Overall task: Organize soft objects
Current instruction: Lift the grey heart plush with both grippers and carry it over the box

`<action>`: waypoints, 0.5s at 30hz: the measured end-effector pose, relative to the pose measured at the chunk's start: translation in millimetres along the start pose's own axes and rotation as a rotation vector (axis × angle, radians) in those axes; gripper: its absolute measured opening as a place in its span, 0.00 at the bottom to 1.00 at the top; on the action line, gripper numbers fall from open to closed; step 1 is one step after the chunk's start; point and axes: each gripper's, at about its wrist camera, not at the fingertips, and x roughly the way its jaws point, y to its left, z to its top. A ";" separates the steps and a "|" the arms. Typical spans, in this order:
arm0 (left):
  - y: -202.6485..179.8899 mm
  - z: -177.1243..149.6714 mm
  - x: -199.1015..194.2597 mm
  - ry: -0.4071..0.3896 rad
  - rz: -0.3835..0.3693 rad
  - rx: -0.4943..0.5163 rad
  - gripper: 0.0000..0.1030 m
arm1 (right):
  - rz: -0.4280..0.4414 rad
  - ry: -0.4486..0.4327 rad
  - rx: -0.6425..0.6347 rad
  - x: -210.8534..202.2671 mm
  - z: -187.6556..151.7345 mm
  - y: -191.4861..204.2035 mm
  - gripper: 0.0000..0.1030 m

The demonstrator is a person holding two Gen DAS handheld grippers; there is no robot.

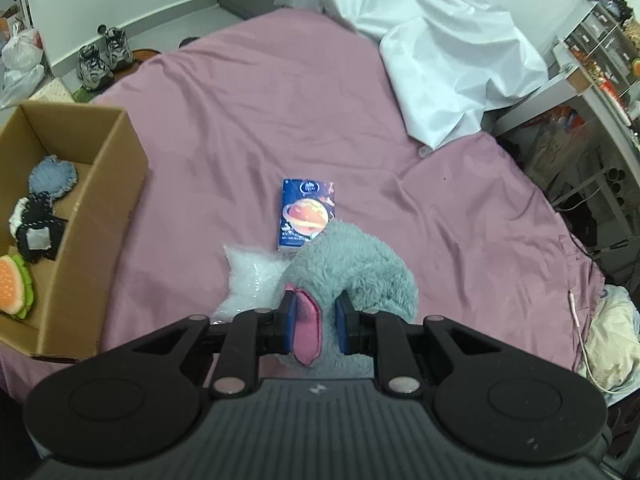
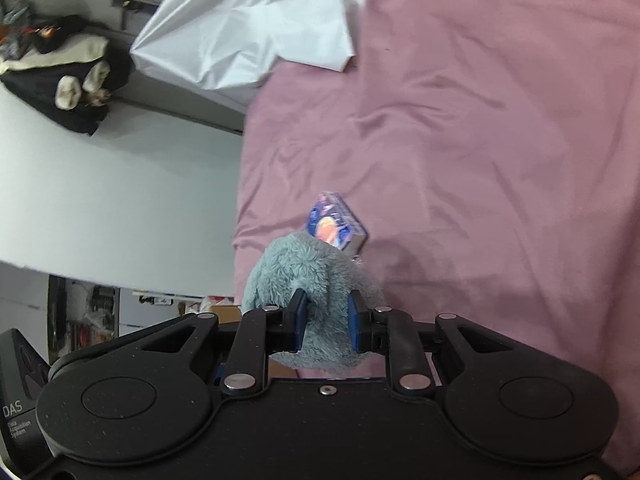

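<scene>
A fluffy grey-blue plush toy (image 1: 352, 268) with a pink ear hangs over the pink bed sheet (image 1: 280, 120). My left gripper (image 1: 316, 320) is shut on the plush at its pink ear. In the right wrist view, my right gripper (image 2: 327, 322) is shut on another part of the same plush toy (image 2: 312, 276). A blue tissue pack (image 1: 306, 212) with an orange planet print lies on the sheet just beyond the plush; it shows in the right wrist view too, as the tissue pack (image 2: 336, 224). A clear plastic bag (image 1: 252, 280) lies left of the plush.
An open cardboard box (image 1: 92, 184) stands at the left on the bed, holding several soft toys. A white sheet (image 1: 440, 48) is heaped at the far right. Shoes (image 1: 104, 56) stand on the floor beyond the bed. Cluttered shelves (image 1: 600, 60) line the right side.
</scene>
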 end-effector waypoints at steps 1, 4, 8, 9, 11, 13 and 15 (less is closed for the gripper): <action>1.3 -0.5 -3.6 -0.006 -0.002 -0.002 0.18 | 0.008 -0.002 -0.004 -2.1 -1.2 1.7 0.20; 4.8 -2.4 -15.4 -0.025 -0.001 -0.007 0.17 | 0.027 -0.011 -0.033 -10.4 -6.1 11.4 0.20; 11.4 -3.1 -30.6 -0.046 0.001 -0.014 0.17 | 0.047 0.001 -0.086 -14.6 -9.4 23.3 0.20; 14.4 -3.2 -34.4 -0.050 -0.001 -0.019 0.17 | 0.056 0.006 -0.094 -15.1 -10.4 25.4 0.20; 20.5 -3.6 -41.1 -0.060 0.003 -0.027 0.17 | 0.072 0.018 -0.113 -15.6 -13.6 31.0 0.20; 26.9 -2.6 -47.0 -0.070 0.011 -0.039 0.17 | 0.079 0.028 -0.146 -14.3 -19.4 39.6 0.20; 35.3 -1.6 -53.2 -0.080 0.019 -0.048 0.17 | 0.085 0.034 -0.173 -12.8 -26.1 47.5 0.20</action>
